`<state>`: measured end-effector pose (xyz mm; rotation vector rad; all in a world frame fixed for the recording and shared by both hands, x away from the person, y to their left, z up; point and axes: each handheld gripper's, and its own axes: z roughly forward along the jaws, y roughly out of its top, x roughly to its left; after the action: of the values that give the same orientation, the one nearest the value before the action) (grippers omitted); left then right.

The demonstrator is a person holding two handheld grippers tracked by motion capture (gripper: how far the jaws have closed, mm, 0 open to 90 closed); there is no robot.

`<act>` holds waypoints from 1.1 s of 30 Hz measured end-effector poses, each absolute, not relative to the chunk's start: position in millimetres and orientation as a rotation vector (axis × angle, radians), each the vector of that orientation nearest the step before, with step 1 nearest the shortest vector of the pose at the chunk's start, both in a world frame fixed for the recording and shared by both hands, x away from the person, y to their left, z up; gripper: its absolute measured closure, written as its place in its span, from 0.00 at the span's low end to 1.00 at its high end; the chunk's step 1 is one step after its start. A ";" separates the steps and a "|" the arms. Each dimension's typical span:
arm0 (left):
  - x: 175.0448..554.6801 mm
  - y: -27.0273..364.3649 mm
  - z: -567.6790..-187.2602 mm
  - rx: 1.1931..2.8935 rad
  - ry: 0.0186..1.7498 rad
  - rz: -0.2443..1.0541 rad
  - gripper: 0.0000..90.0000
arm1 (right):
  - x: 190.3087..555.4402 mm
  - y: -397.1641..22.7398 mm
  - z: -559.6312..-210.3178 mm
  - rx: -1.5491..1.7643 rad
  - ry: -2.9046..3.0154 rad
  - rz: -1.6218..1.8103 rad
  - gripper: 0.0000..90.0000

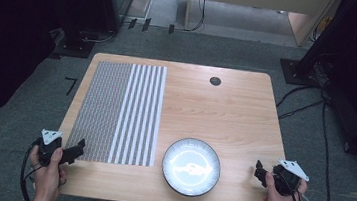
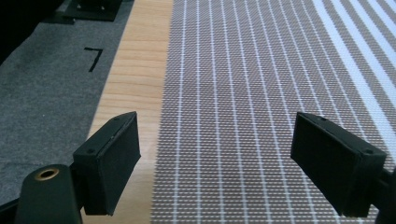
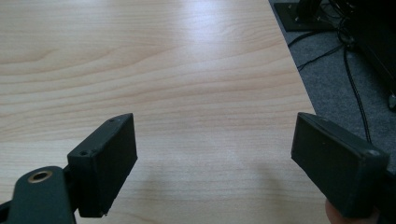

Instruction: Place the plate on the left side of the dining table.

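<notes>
Both grippers idle at the near corners of the worktop, jaws apart and empty: left gripper over the near-left corner of the woven placemat, right gripper well apart from the bowl between them, likely staged for a reach.
</notes>
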<state>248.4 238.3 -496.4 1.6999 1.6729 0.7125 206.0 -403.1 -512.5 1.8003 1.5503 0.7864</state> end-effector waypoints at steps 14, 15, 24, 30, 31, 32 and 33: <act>246.7 208.6 -491.9 1.734 1.614 0.686 0.17 | 201.7 -387.5 -502.6 1.774 1.569 0.857 0.16; 246.7 206.3 -491.9 1.737 1.608 0.681 0.17 | 201.6 -386.2 -502.0 1.769 1.573 0.862 0.16; 243.6 179.1 -490.4 1.789 1.545 0.677 0.15 | 200.0 -373.4 -496.9 1.750 1.590 0.921 0.16; 242.0 163.9 -491.0 1.815 1.518 0.669 0.15 | 199.0 -364.7 -493.7 1.746 1.598 0.968 0.16; 241.7 161.0 -491.1 1.818 1.511 0.666 0.15 | 198.8 -363.4 -493.4 1.746 1.599 0.970 0.16; 241.4 158.8 -491.1 1.823 1.505 0.664 0.15 | 198.6 -361.5 -493.1 1.741 1.604 0.973 0.16; 241.1 157.2 -491.1 1.826 1.502 0.661 0.15 | 198.6 -359.9 -492.9 1.738 1.607 0.974 0.16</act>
<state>241.1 157.2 -491.1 1.8261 1.5021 0.6605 198.6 -359.9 -492.9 1.7380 1.6072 0.9740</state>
